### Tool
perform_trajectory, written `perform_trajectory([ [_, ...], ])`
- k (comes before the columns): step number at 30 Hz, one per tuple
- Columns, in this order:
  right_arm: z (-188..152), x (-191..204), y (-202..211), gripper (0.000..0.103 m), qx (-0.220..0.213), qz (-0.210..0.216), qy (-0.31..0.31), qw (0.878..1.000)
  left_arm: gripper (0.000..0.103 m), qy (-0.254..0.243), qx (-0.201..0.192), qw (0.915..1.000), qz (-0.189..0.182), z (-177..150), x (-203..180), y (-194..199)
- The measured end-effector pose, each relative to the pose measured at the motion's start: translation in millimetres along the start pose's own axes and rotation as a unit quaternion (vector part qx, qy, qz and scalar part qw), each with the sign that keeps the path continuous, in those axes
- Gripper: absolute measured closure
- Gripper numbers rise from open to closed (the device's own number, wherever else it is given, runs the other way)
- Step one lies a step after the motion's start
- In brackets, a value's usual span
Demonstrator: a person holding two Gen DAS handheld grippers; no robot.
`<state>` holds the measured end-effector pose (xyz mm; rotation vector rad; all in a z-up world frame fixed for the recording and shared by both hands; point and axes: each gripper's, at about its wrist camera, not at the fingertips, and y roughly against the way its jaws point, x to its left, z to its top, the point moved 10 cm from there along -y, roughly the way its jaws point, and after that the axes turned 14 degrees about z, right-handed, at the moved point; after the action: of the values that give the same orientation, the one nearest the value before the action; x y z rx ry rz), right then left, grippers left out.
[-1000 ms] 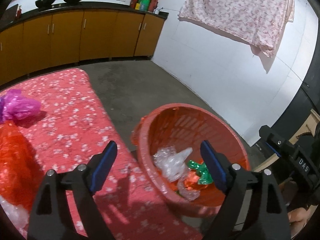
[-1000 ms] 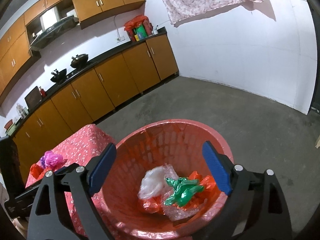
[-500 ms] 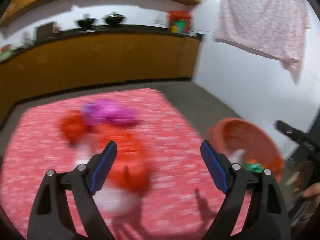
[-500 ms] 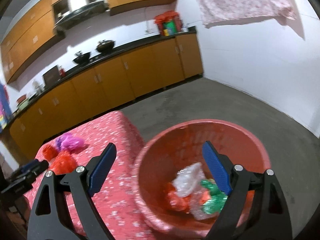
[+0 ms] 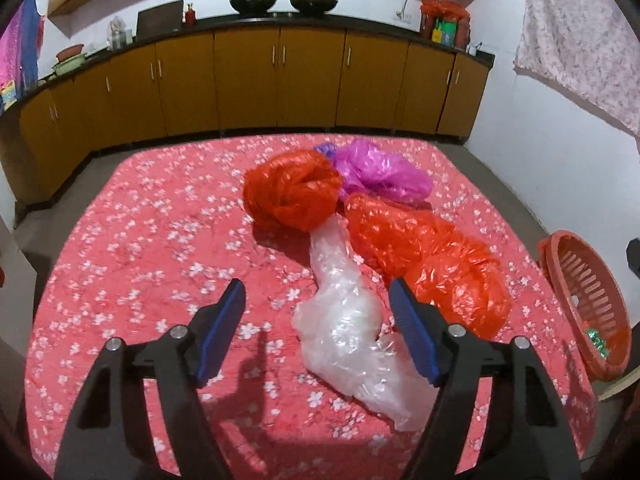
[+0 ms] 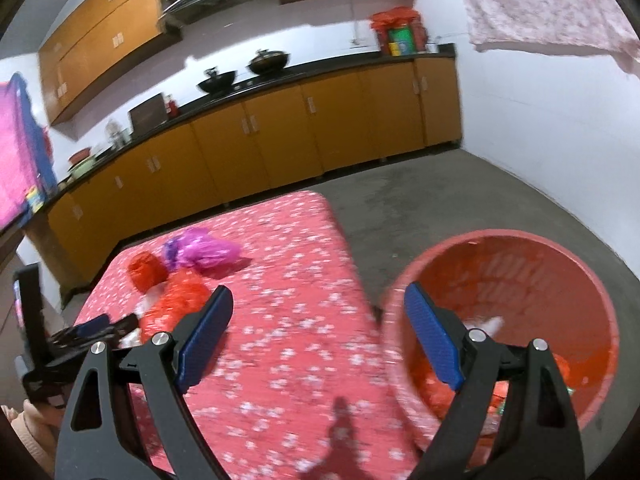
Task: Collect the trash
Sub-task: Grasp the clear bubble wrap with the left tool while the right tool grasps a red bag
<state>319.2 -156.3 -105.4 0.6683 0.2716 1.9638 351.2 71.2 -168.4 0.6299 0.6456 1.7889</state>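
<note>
Crumpled plastic bags lie on the red flowered tablecloth [image 5: 132,240]: a clear one [image 5: 344,328], a long orange one [image 5: 424,256], a round red one [image 5: 292,196] and a purple one [image 5: 380,172]. My left gripper [image 5: 318,336] is open and empty, low over the near end of the clear bag. The red basket [image 5: 588,292] stands off the table's right edge. In the right wrist view my right gripper [image 6: 318,336] is open and empty, above the table edge beside the basket [image 6: 560,264], which holds several bags. The left gripper [image 6: 92,326] shows there too.
Orange kitchen cabinets [image 5: 248,76] under a black counter with two woks [image 5: 282,0] run along the far wall. Grey floor [image 6: 440,208] lies between table and cabinets. A flowered cloth [image 5: 580,36] hangs on the white right wall.
My left gripper has swung left from over the basket to the bags on the table. My right gripper has turned left, so the basket has shifted to the right of its view.
</note>
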Motion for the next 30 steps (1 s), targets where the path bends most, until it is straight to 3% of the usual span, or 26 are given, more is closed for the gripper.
perform_trajectory([
  [6, -6, 31, -24, 0.016, 0.021, 0.024, 0.025, 0.999, 0.043, -0.015, 0.032, 0.9993, -0.01, -16, -5, -21],
  [8, -8, 39, -32, 0.016, 0.029, 0.032, 0.026, 0.999, 0.059, -0.021, 0.032, 0.999, -0.023, -18, -9, -19],
  [13, -17, 60, -52, 0.016, 0.053, 0.052, 0.039, 0.996, 0.07, -0.02, 0.026, 0.9982, -0.05, -24, -7, -11],
  [21, -32, 97, -90, 0.017, 0.092, 0.088, 0.053, 0.99, 0.073, 0.002, 0.025, 0.9989, -0.039, -34, 41, 2],
  [28, -51, 106, -122, 0.017, 0.132, 0.081, 0.048, 0.987, 0.072, 0.019, 0.03, 0.9992, -0.016, -41, 78, 5],
  [30, -57, 103, -125, 0.025, 0.146, 0.081, 0.037, 0.985, 0.072, 0.021, 0.031, 0.9992, -0.016, -43, 81, 6],
])
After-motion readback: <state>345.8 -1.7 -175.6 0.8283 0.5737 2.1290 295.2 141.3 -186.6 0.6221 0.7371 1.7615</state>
